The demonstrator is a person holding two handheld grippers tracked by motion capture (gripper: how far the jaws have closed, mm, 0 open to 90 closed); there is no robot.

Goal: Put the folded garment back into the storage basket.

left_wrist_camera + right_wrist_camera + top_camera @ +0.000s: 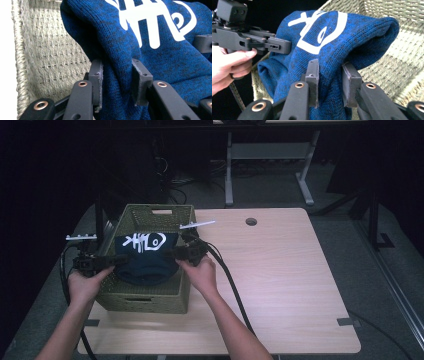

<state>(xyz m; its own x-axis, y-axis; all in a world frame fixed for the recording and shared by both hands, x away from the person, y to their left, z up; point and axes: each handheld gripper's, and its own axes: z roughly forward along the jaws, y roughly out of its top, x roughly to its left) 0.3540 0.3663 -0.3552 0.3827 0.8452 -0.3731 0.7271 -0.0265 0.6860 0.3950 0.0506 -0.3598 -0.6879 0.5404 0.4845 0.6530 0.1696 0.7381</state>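
You've got both the left gripper (119,260) and right gripper (172,253) clamped on the folded blue sweater (146,256), hanging over the woven basket (131,297), so I'd guess lower it in evenly before spreading the fingers.

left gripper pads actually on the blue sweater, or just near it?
Touching. The left gripper view shows the left gripper with both pads pinching a fold of the blue sweater, no gap either side.

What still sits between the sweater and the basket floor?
Nothing visible. The sweater hangs pinched in both tongs, left and right, inside the basket; the woven wall beside it is bare, though the floor underneath is hidden.
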